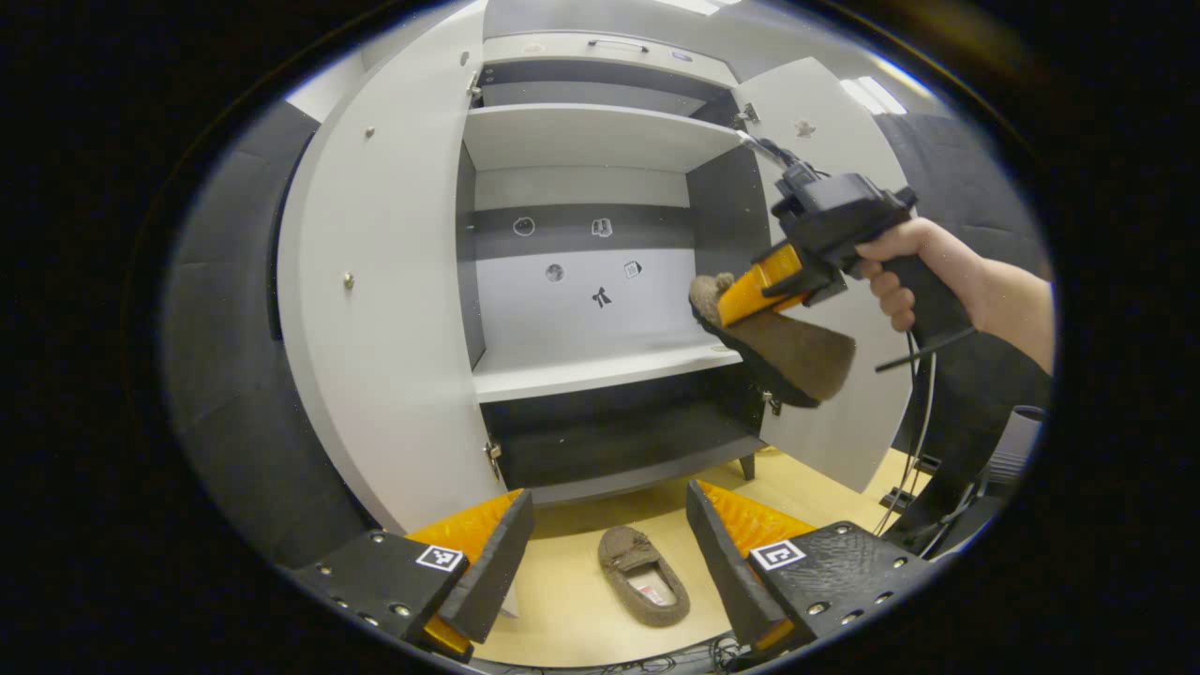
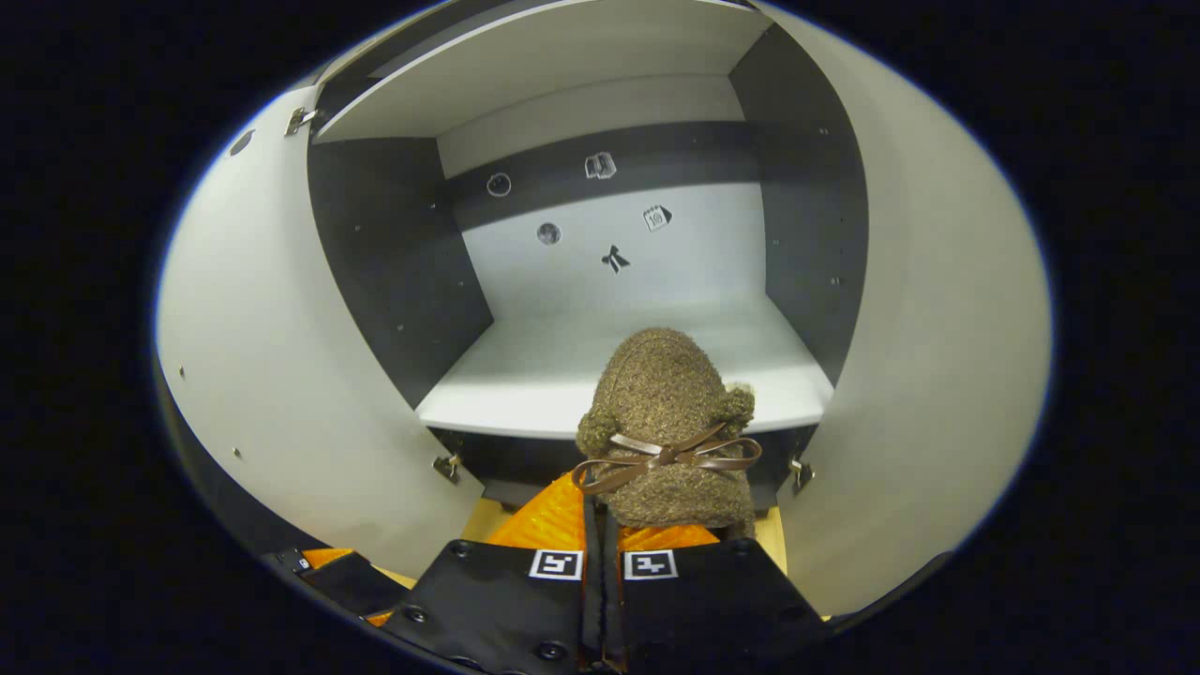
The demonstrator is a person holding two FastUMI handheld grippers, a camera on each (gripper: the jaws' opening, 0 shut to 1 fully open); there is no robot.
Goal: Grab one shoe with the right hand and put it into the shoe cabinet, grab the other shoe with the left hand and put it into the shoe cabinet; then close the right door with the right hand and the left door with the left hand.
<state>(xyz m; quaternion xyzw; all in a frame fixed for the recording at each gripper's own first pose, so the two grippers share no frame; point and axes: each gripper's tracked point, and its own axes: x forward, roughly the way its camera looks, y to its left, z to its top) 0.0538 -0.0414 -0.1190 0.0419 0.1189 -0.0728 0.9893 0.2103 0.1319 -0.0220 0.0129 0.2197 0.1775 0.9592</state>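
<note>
- Left gripper view: the left tongs (image 1: 609, 553) stand wide apart at 6 o'clock with nothing between them, hovering above the floor.
- Between their fingers, low at 6 o'clock, the second brown fuzzy slipper (image 1: 645, 586) lies on the pale wooden floor (image 1: 562, 600), opening upward, toe toward the cabinet.
- At 3 o'clock a hand (image 1: 905, 272) carries the right tongs (image 1: 741, 298), clamped on the first brown fuzzy slipper (image 1: 778, 352), which hangs tilted just in front of the middle shelf (image 1: 581, 370) of the white-and-grey shoe cabinet (image 1: 581, 141); both doors are open.
- Right gripper view: the right tongs (image 2: 602, 525) are pressed together on the first slipper's edge (image 2: 670, 422); its toe, with a thin brown bow, points toward 12 o'clock over the shelf's front lip (image 2: 525, 403).
- Handling, as a judgement: the slippers look light, soft and floppy, with a fleecy upper that will not slip but will fold.
- The held one droops from its pinched edge, so it should be lowered flat before release.
- For the one on the floor, the best hold seems to be the heel rim or side wall of the opening, one finger inside and one outside.
</note>
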